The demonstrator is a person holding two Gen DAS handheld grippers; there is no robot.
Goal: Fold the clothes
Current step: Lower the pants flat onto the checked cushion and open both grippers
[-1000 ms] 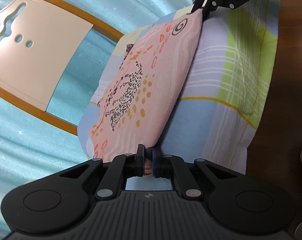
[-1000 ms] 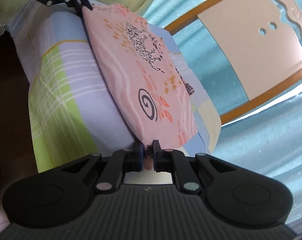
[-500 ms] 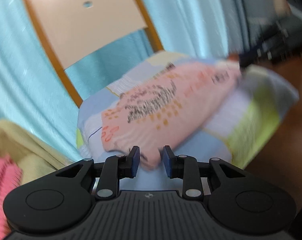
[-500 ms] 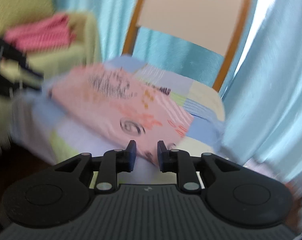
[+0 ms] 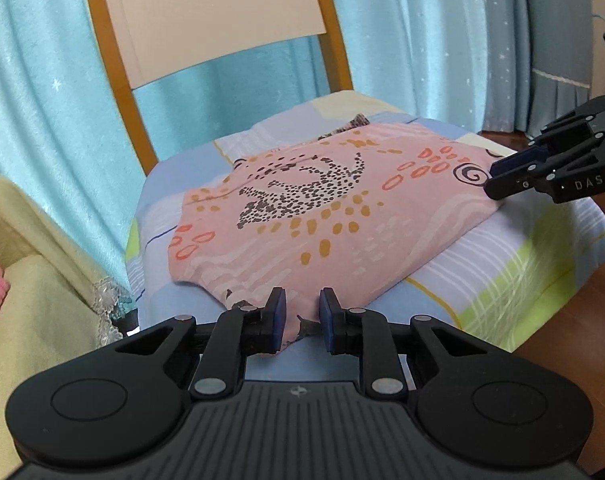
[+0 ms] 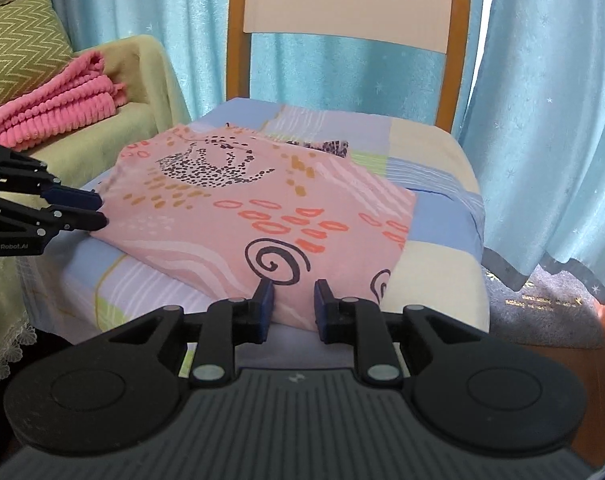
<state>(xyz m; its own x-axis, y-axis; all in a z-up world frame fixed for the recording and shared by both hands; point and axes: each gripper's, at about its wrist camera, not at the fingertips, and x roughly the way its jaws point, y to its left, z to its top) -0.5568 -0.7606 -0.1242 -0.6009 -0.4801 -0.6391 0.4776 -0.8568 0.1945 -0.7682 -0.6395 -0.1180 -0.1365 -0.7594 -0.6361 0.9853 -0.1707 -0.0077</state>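
Left wrist view. The folded pink patterned garment [image 5: 322, 220] is seen lying flat across the middle of the frame on the pastel patchwork seat cushion [image 5: 514, 276] of a wooden chair with a cream backrest panel [image 5: 222, 12]. The left gripper [image 5: 301, 320], a black two-finger unit with blue pads, is located at lower centre. Its jaws have just been opened and then eased slightly inward; they are now held partly apart. The near edge of the garment lies in the gap, and no clamping by the pads is shown. The right gripper [image 5: 498, 184] is seen entering from the right edge, its tips at the right-hand edge of the garment. Light blue curtains [image 5: 42, 100] fill the background. A yellow-green sofa arm [image 5: 34, 280] occupies the lower left.

Right wrist view. The garment [image 6: 262, 208] is seen at centre frame, on the cushion [image 6: 442, 184]. The right gripper [image 6: 294, 304] is located at lower centre; its jaws have just been opened and stand partly apart, the near garment edge lying between them unpinched. The left gripper [image 6: 98, 212] is seen at the left edge, its narrowly parted tips at the garment's left edge. A folded pink knitted blanket [image 6: 50, 112] rests on the sofa at upper left, beside a green zigzag cushion [image 6: 18, 48].
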